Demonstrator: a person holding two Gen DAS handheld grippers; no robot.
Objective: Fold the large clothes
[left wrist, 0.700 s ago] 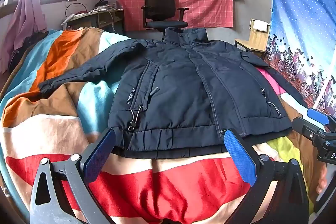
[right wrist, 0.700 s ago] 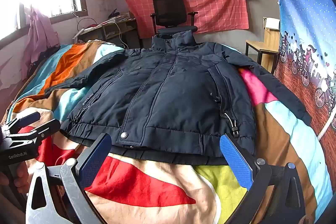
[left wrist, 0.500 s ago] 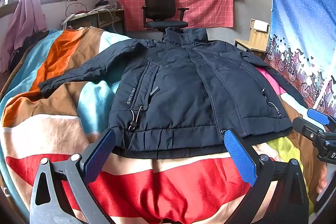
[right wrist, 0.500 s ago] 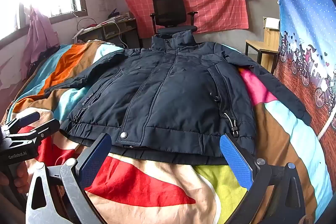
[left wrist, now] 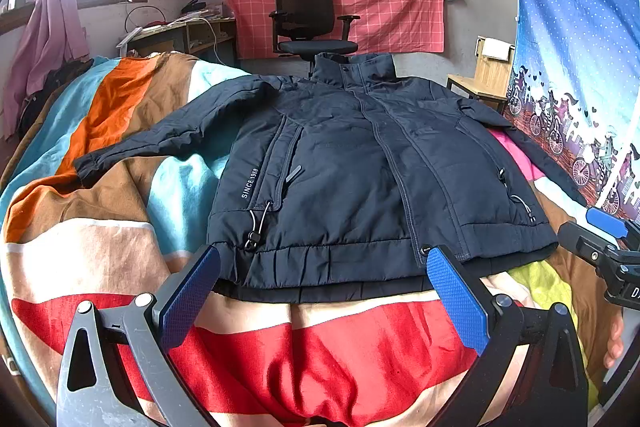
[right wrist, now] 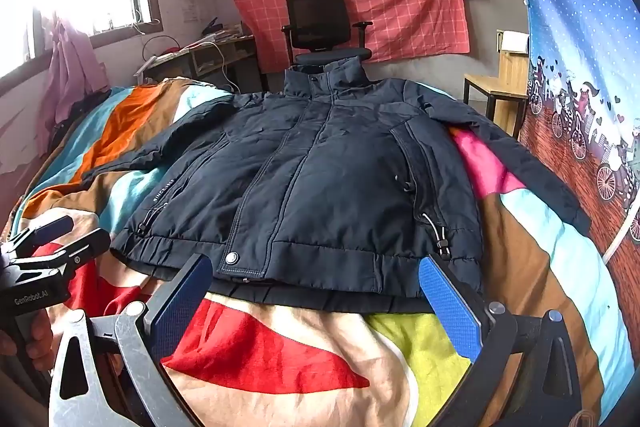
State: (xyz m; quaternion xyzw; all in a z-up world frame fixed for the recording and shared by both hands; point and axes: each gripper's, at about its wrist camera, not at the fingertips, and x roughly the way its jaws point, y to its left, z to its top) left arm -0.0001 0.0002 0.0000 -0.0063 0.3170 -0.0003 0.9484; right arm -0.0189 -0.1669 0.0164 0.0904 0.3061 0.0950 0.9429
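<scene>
Navy padded jacket with a stand-up collar (left wrist: pixel 360 179) lies face up and zipped on the bed, spread over a quilt of bright colour blocks (left wrist: pixel 340 355), collar toward the far wall, hem nearest you, both sleeves stretched out to the sides. By the look of it you are at the very start: nothing is folded yet. Your left tool (left wrist: pixel 324 291) hangs just short of the hem with its blue pads wide apart and nothing between them; your right tool (right wrist: pixel 316 291) is the same, spread and empty, just before the hem's right half. The likely next move is a sleeve: reach out to a cuff (left wrist: pixel 86 167), close on the fabric and carry it across the chest. The padding is thick, so take a full bite or it may slip.
</scene>
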